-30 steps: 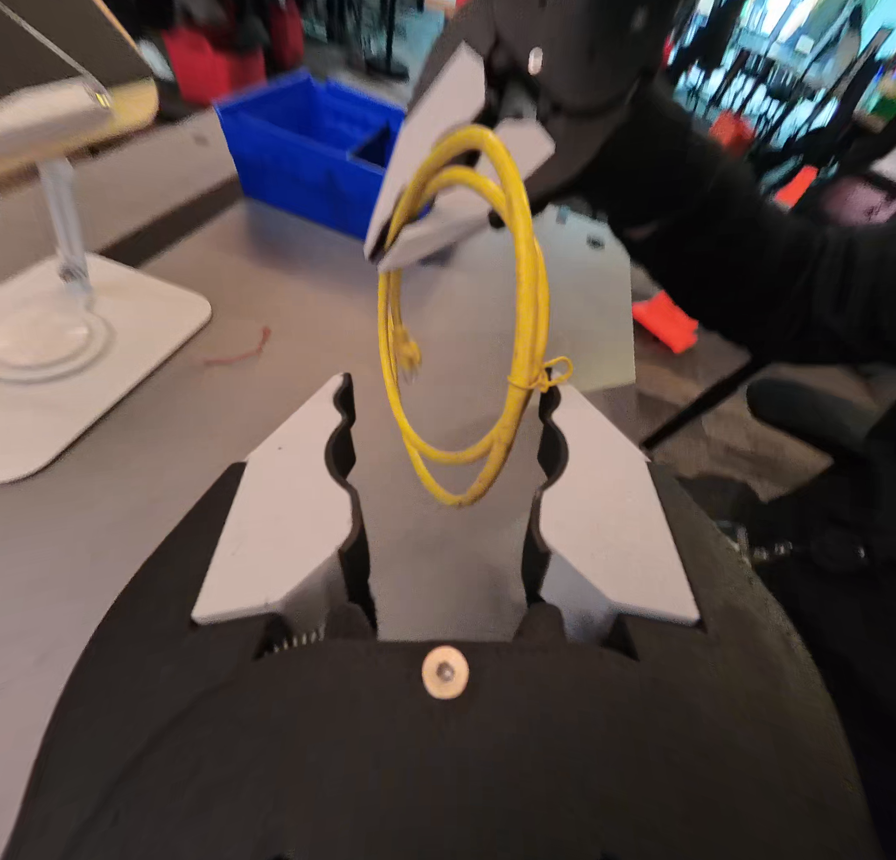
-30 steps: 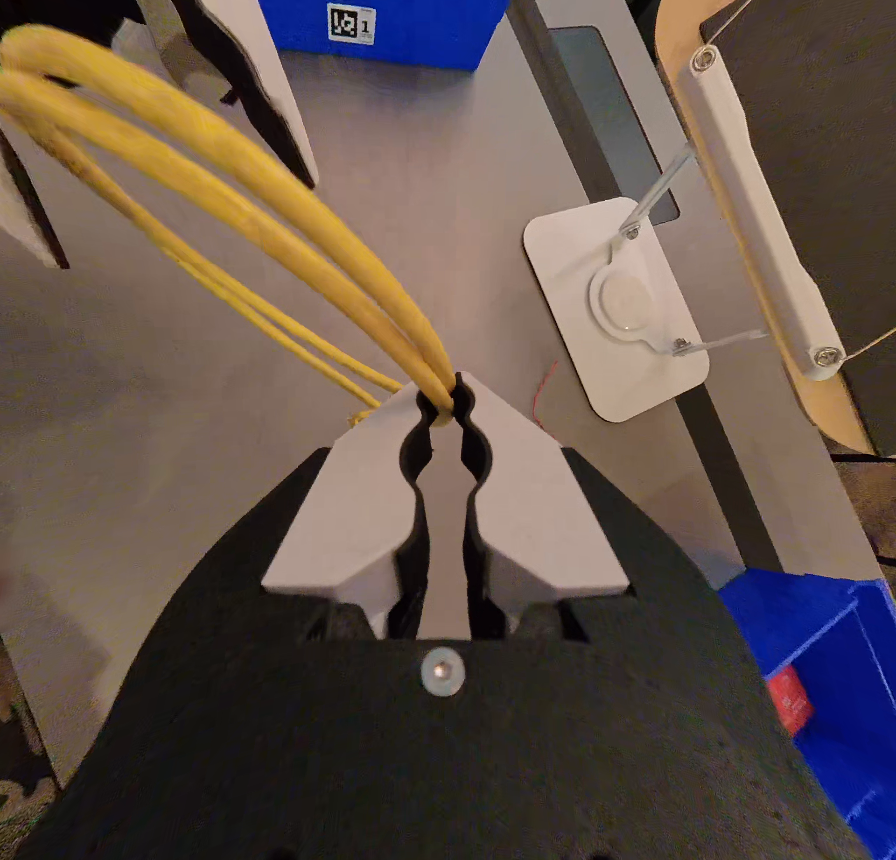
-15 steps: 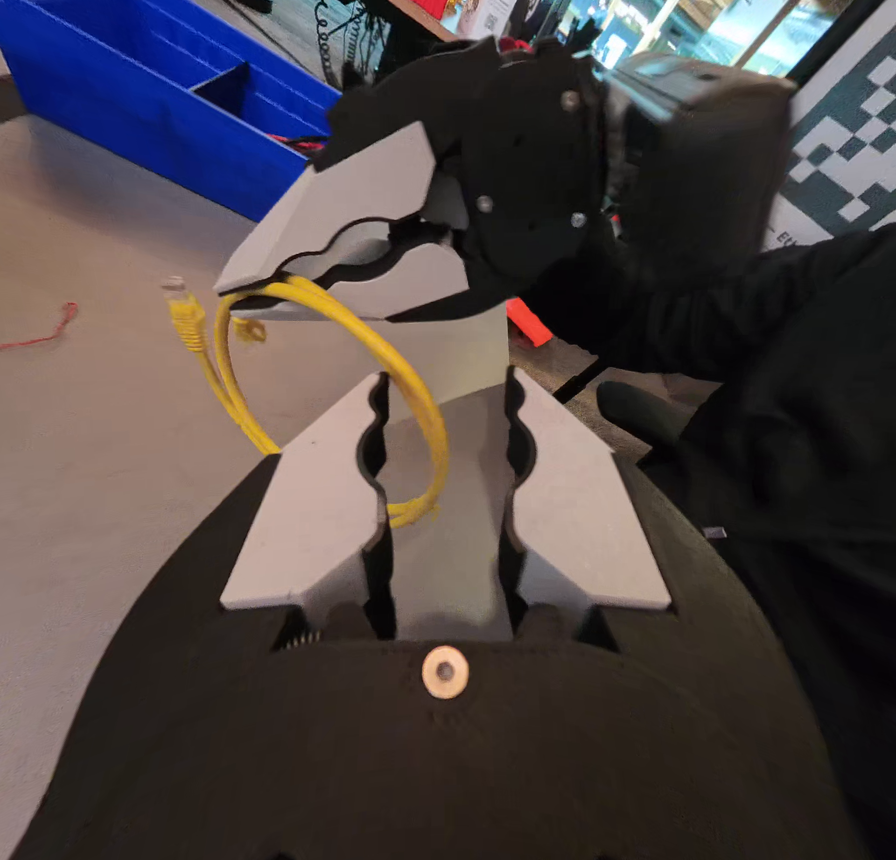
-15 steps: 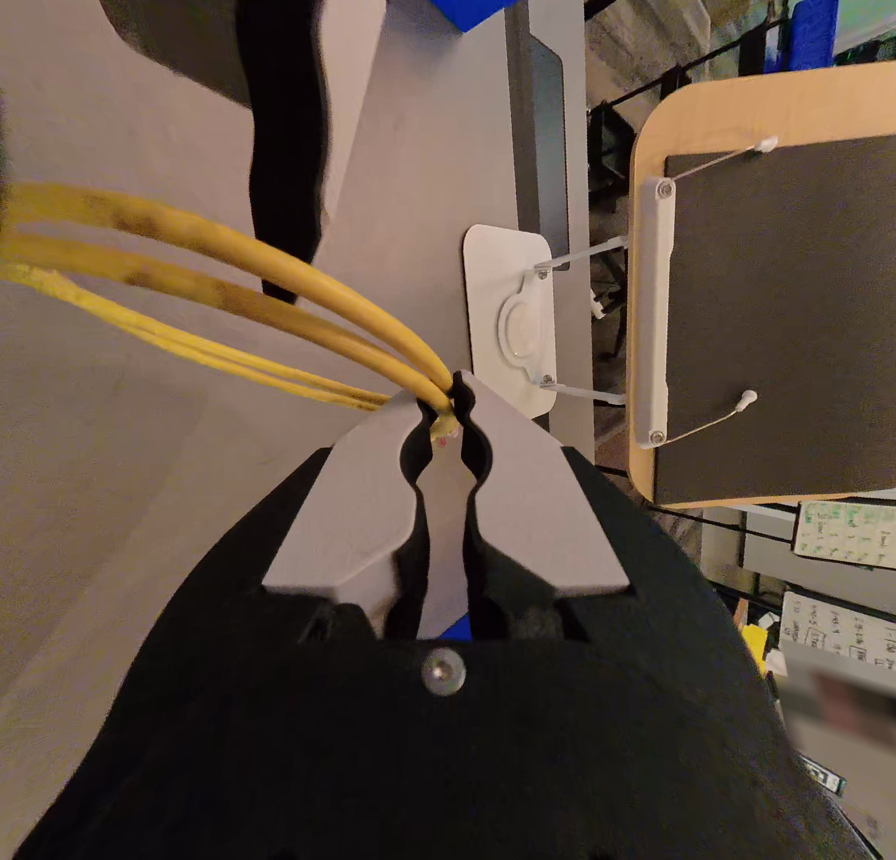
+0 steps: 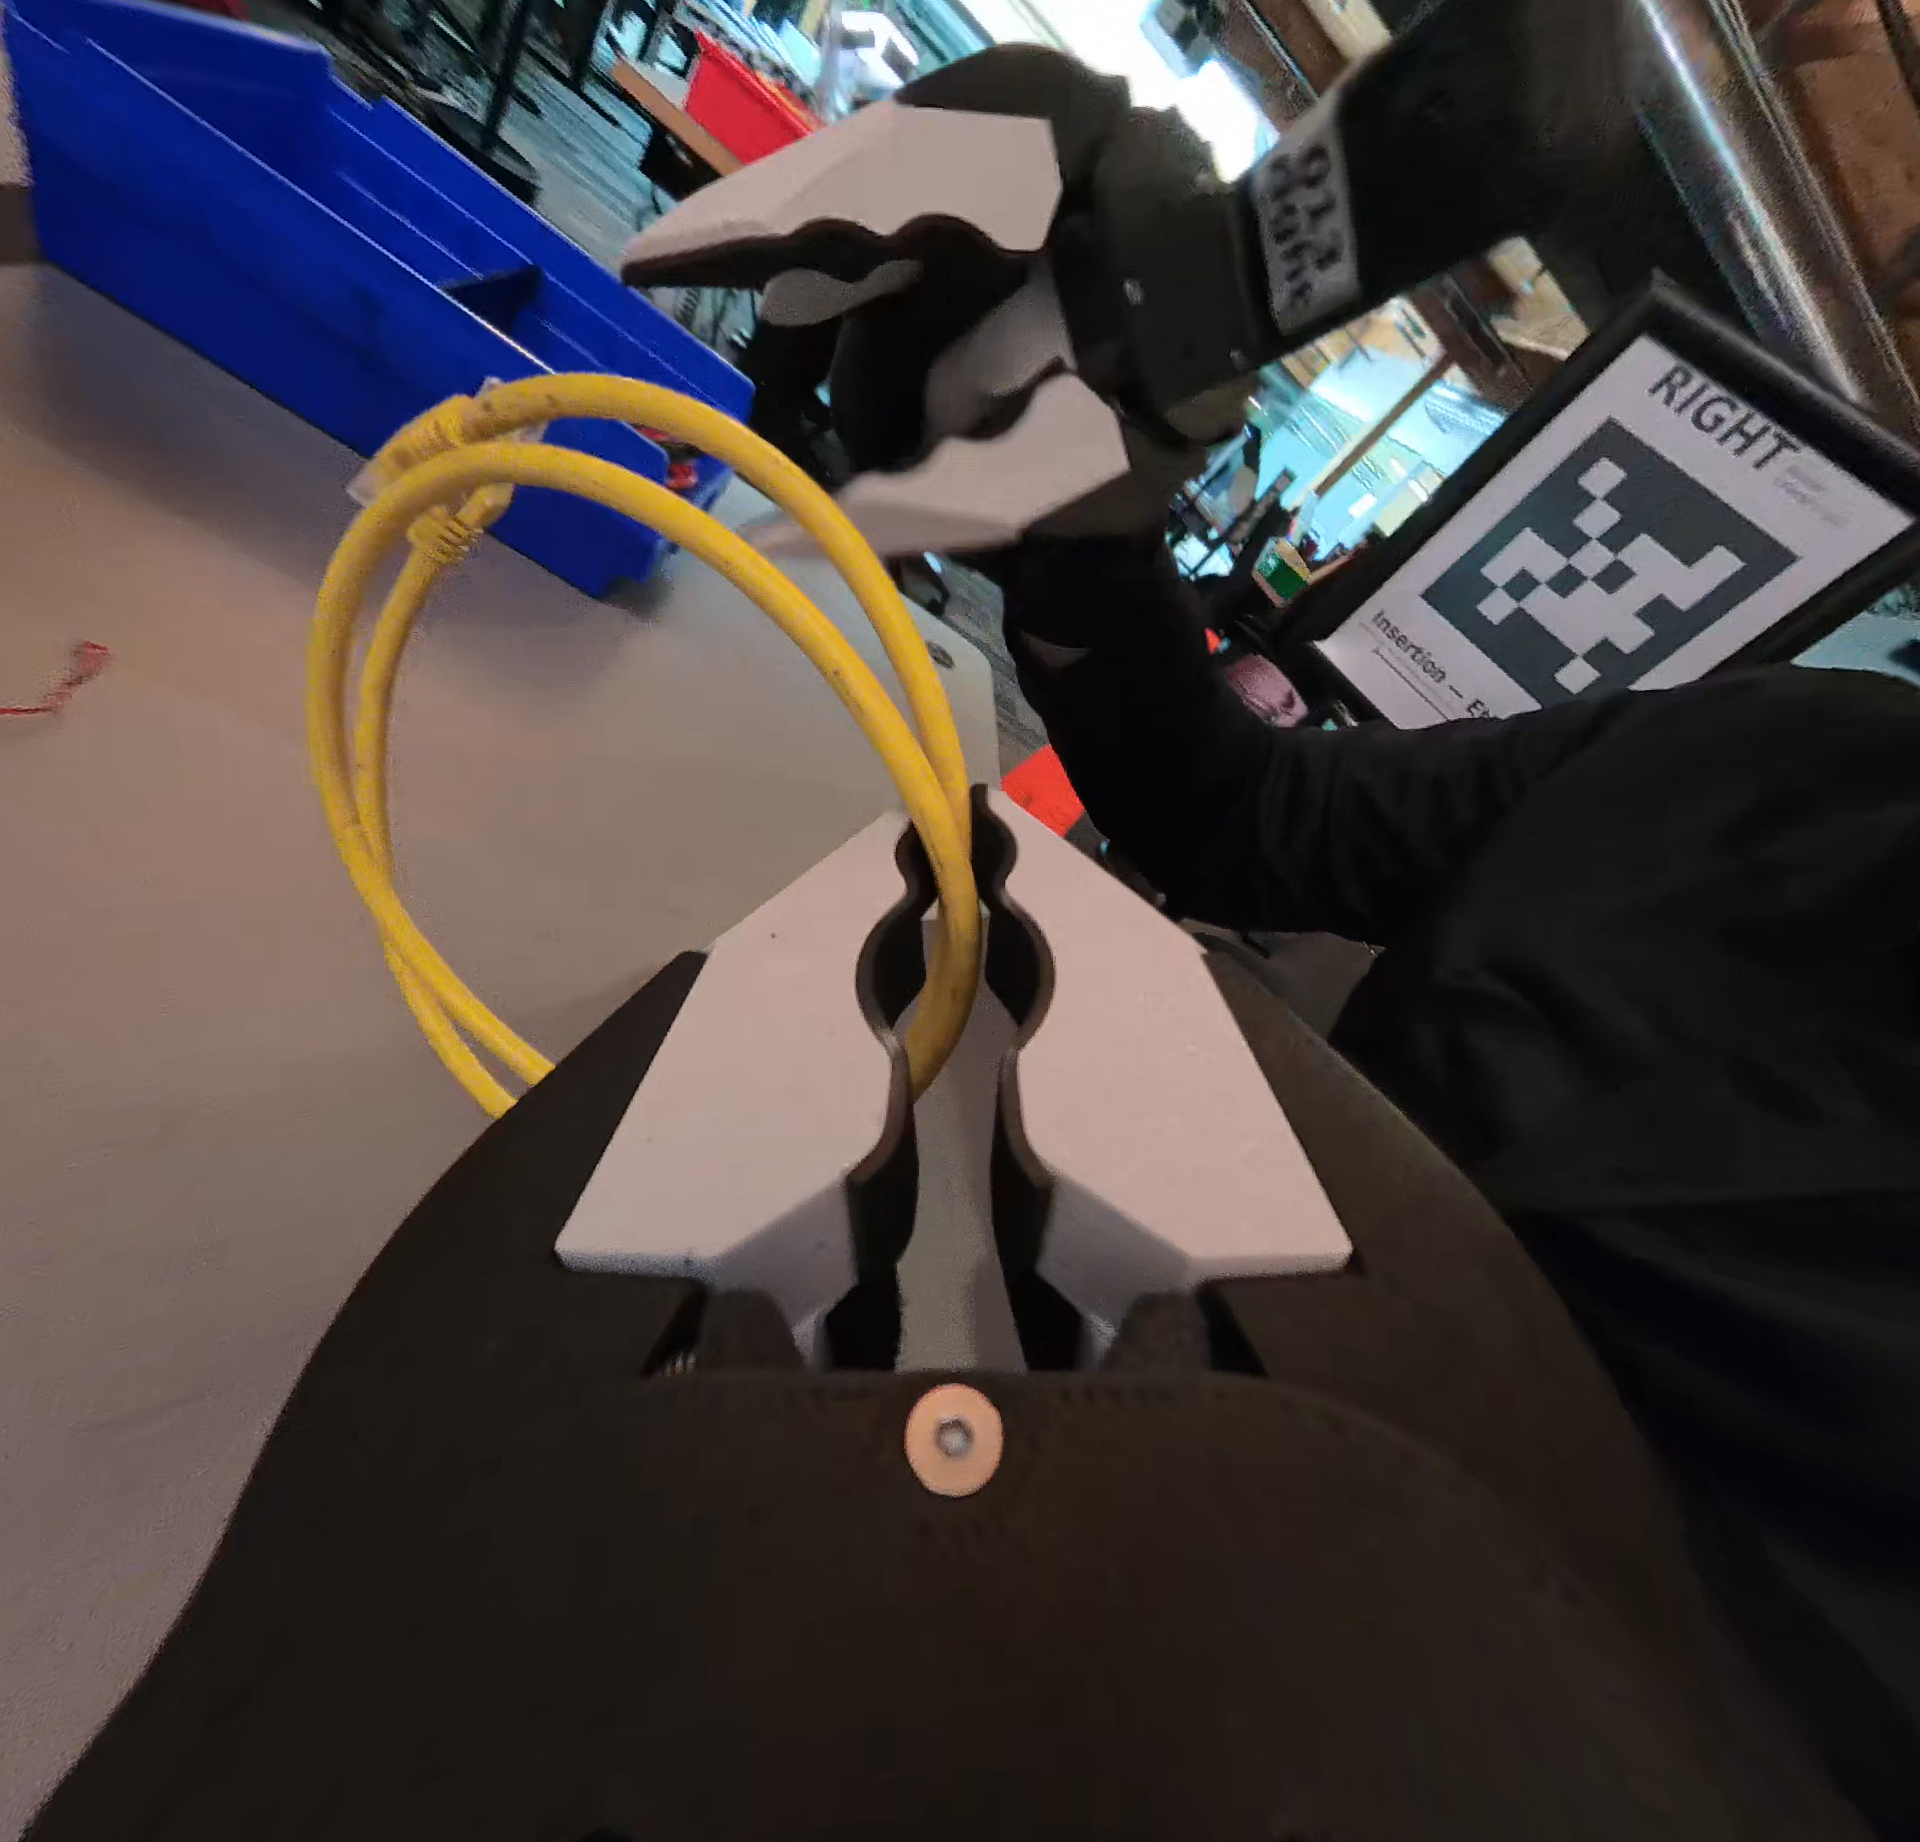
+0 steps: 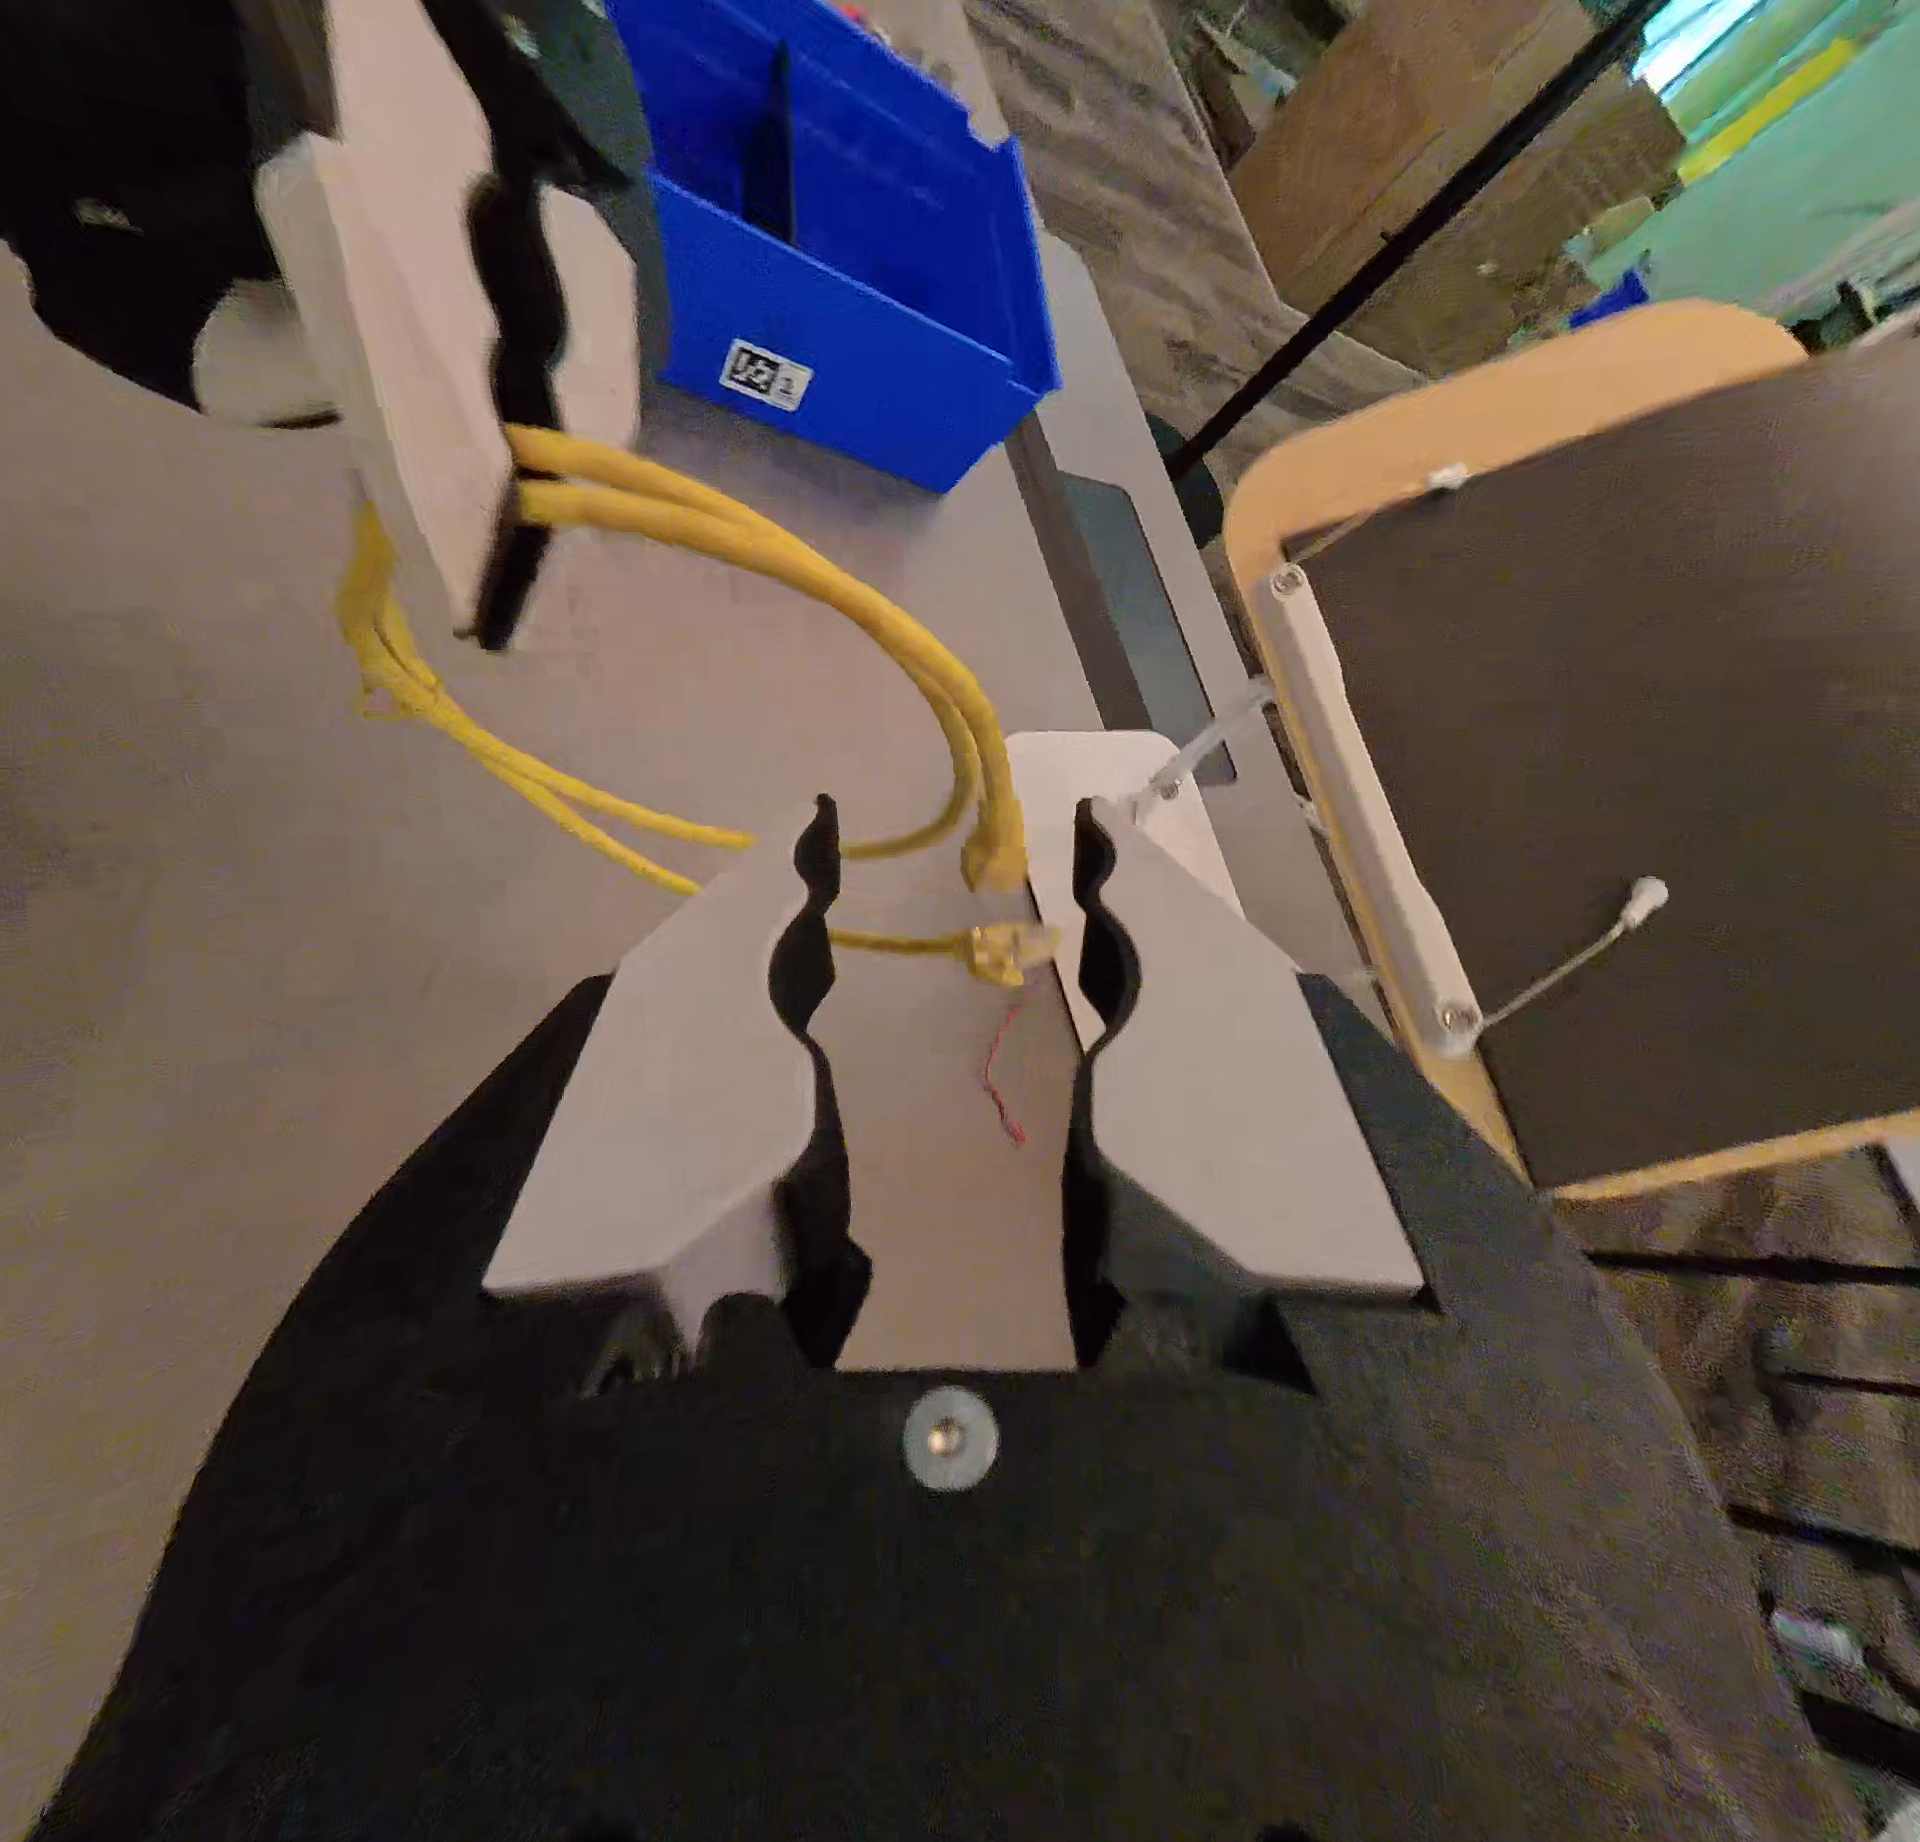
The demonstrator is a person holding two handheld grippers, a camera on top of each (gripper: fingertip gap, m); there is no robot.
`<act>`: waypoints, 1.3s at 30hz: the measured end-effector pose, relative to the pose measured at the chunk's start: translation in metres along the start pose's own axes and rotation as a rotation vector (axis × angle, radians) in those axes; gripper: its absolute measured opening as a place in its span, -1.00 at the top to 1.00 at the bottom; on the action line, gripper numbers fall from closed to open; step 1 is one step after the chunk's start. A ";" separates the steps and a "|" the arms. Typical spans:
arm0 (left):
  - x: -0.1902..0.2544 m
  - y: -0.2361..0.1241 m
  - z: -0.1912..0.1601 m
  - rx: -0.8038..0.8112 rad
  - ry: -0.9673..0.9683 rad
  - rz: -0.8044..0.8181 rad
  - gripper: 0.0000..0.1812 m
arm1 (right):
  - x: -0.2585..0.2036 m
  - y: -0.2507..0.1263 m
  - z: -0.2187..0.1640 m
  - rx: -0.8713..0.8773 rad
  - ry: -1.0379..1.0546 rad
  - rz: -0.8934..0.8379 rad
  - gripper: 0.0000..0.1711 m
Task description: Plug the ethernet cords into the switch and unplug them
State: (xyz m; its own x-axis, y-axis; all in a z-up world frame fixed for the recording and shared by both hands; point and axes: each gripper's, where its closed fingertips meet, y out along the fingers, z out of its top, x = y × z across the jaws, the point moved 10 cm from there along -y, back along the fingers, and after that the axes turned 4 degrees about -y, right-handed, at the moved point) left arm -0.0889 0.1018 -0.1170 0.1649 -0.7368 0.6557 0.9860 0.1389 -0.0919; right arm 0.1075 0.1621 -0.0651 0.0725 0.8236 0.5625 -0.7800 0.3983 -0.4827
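A coiled yellow ethernet cord [image 5: 623,392] hangs above the grey table [image 5: 156,961]. My left gripper [image 5: 951,847] is shut on the coil's two strands near its fingertips. My right gripper [image 5: 707,400] is open and empty just beyond the coil. In the right wrist view my right gripper [image 6: 956,810] is open, and the cord's two plugs [image 6: 997,857] hang free just past its fingertips. The left gripper [image 6: 509,504] pinches the cord [image 6: 790,556] at the upper left. No switch is in view.
A blue divided bin [image 5: 260,234] stands at the table's far side, also in the right wrist view [image 6: 831,265]. A white stand base [image 6: 1081,764] and a dark wood-edged board [image 6: 1558,753] are at the right. A red wire scrap [image 6: 1003,1075] lies on the table. A person's black sleeve [image 5: 1558,857] is close by.
The cord passed from right to left: my left gripper closed on the coil, and my right gripper opened, let go and drew back a little.
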 end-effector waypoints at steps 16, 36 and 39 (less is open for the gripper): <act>-0.038 -0.034 -0.008 0.085 -0.146 -0.003 0.98 | 0.026 0.143 -0.163 -0.375 0.272 0.195 0.69; -0.128 -0.082 -0.055 0.018 -0.435 0.383 0.46 | 0.025 0.101 -0.139 0.003 0.676 0.399 1.00; -0.127 -0.082 -0.054 -0.046 -0.379 0.489 0.32 | 0.023 0.077 -0.115 0.071 0.674 0.414 1.00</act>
State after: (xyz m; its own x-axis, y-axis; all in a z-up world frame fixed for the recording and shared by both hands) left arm -0.1899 0.1481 -0.2330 0.5869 -0.3078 0.7488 0.7995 0.3664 -0.4760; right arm 0.1202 0.2582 -0.1666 0.1107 0.9751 -0.1919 -0.8619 -0.0019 -0.5071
